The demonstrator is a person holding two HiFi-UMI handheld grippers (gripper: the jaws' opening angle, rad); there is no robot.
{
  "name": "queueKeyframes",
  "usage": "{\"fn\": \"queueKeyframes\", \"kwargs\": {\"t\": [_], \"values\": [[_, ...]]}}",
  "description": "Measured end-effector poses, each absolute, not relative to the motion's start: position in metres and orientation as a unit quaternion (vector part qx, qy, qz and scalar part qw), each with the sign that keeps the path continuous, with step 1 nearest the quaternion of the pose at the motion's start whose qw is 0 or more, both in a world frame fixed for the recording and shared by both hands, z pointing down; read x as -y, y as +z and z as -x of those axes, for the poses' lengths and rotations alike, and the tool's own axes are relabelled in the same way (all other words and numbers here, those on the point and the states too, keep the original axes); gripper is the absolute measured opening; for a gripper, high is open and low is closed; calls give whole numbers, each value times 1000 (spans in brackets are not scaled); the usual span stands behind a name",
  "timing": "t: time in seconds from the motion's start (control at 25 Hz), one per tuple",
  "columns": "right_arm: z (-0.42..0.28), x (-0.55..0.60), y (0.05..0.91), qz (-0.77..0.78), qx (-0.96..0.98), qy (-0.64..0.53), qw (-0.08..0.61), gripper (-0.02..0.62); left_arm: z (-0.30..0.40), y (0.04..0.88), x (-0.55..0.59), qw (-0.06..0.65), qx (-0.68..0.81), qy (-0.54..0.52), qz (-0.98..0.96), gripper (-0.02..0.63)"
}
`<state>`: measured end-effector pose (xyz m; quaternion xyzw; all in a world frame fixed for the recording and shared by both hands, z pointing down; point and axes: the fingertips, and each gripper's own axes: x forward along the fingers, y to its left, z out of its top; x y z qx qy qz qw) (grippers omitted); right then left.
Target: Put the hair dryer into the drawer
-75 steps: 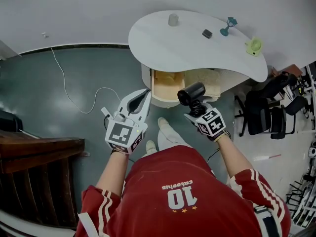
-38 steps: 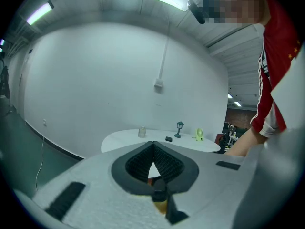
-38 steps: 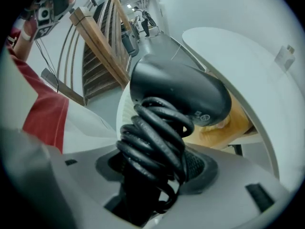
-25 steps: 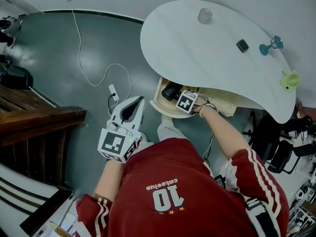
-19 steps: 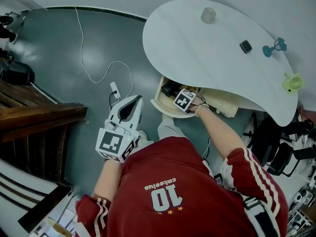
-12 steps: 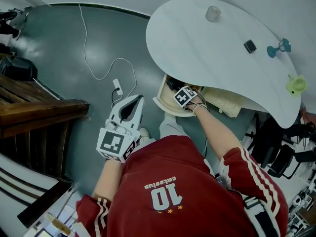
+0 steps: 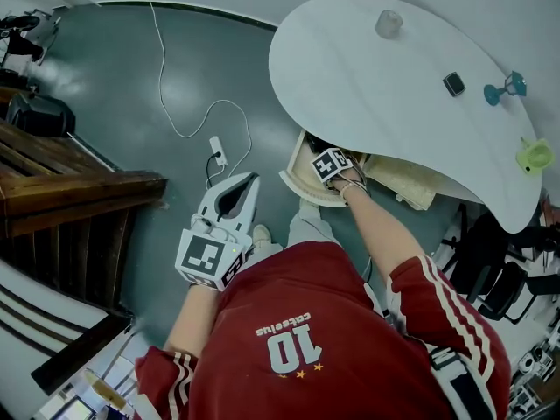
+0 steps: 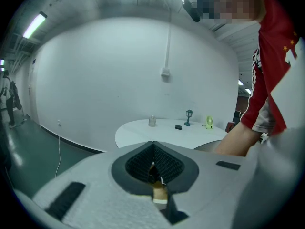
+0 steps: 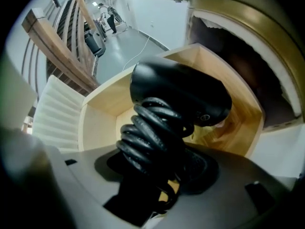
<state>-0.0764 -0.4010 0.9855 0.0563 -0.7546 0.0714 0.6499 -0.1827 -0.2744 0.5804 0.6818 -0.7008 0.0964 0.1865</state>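
The black hair dryer [image 9: 183, 97], its coiled cord wound round the handle, hangs inside the open light-wood drawer [image 9: 97, 123]. My right gripper [image 9: 164, 175] is shut on the handle and cord and points straight down. In the head view its marker cube [image 7: 330, 164] sits over the drawer [image 7: 298, 180] under the white table's edge, and the dryer is mostly hidden there. My left gripper [image 7: 248, 185] hovers over the floor to the left of the drawer. It is shut [image 8: 153, 144] with nothing in it.
The white curved table [image 7: 367, 86] carries a cup [image 7: 388, 23], a small black object [image 7: 453, 83], a teal lamp figure [image 7: 507, 87] and a green fan [image 7: 535, 156]. A power strip with a white cable [image 7: 217, 150] lies on the floor. Wooden stairs [image 7: 70, 208] stand left, office chairs [image 7: 490, 269] right.
The right gripper carried the hair dryer from in front of the table down into the drawer, rolling as it sank. The left gripper hardly moved.
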Motion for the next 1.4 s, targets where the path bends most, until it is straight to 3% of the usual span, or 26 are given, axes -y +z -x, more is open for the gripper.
{"fn": "queueKeyframes", "kwargs": {"t": [0.8, 1.4], "values": [[85, 401, 999, -57, 752, 67, 653, 310, 190, 580, 258, 193, 716, 100, -664, 0], [74, 384, 941, -12, 791, 62, 608, 296, 185, 562, 274, 163, 698, 50, -695, 0]]}}
